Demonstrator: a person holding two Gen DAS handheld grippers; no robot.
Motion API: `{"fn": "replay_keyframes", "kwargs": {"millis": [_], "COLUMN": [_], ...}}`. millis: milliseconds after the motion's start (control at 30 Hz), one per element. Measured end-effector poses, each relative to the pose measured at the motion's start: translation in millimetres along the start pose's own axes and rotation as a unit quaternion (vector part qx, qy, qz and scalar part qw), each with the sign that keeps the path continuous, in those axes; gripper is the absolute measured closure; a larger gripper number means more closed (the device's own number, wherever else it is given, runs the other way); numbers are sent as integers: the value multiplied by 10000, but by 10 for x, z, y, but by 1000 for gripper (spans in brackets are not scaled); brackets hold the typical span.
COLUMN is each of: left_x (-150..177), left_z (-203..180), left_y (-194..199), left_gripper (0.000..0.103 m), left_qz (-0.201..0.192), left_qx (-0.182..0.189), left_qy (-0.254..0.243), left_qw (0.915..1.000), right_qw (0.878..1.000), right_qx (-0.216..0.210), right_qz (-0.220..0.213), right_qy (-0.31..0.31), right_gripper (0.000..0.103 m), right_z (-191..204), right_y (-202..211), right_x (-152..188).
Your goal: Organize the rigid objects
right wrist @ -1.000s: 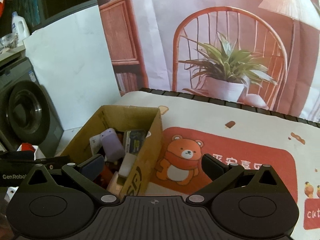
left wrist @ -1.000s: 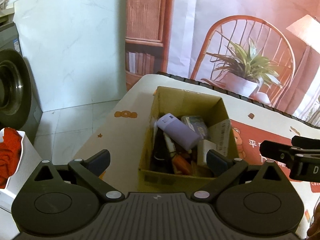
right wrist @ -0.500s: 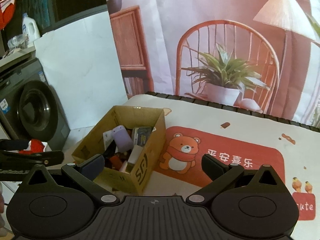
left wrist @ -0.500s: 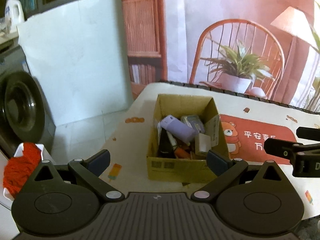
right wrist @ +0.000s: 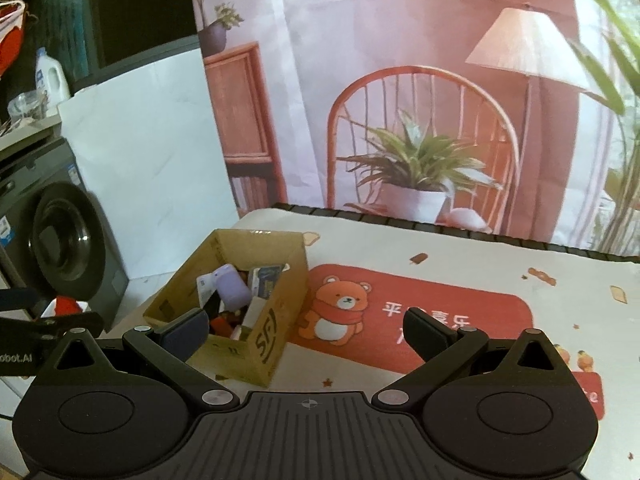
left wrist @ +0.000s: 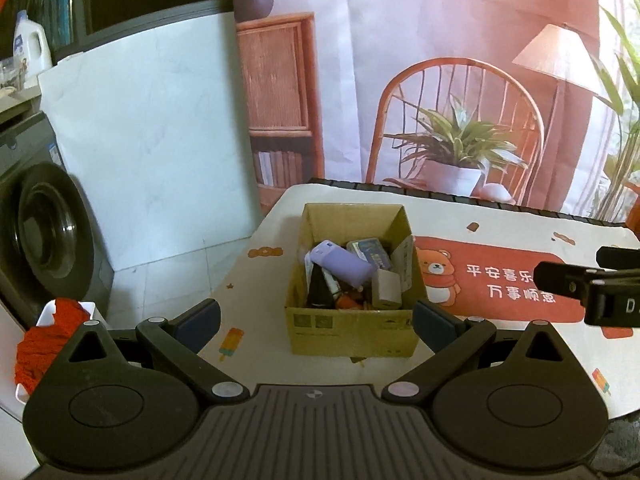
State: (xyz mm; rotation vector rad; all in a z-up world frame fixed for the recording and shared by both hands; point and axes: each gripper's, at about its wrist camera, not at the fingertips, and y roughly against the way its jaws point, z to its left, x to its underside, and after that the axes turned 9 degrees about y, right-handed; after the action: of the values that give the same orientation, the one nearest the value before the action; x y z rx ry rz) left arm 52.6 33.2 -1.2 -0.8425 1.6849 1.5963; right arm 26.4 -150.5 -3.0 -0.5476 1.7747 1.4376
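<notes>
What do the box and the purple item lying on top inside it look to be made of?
Box: corrugated cardboard, matte brown, with folded flaps and printed marks. Purple item: probably smooth plastic, going by its rounded corners and even, faintly shiny surface; possibly a power bank, uncertain.

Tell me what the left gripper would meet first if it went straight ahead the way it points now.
Probably the cardboard box: the open left gripper frames it dead ahead, and its near wall comes before the purple item inside. Depth is uncertain through the fisheye.
</notes>
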Motion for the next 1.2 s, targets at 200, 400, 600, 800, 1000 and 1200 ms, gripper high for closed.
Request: {"fn": "replay_keyframes", "kwargs": {"millis": [200,400,600,800,1000,1200], "left_x": [56,124,141,149,153,142], "left_z": [-11,-15,-21,-51,-69,-78], "left_y": [42,3,-11,15,49,54], "left_gripper": [0,0,0,0,0,0], "left_qz": [24,56,70,17,-57,-93], "left_qx": [84,34,40,74,66,41], "left_qy": [64,94,114,133,142,144], "left_qw": [9999,9999,9999,9999,9999,9998], "right_qw": [9999,9999,10000,9999,9999,9999], "right_qx": [121,106,83,98,73,68], "right_qz": [-51,-52,-14,-11,29,39], "right_qy": [-19,-26,15,20,75,92], "right_gripper": [0,0,0,0,0,0], "right_z": [-36,-41,-15,-15,-14,-5], "right_y": [71,43,23,8,8,8], "right_x": [51,71,100,110,120,127]}}
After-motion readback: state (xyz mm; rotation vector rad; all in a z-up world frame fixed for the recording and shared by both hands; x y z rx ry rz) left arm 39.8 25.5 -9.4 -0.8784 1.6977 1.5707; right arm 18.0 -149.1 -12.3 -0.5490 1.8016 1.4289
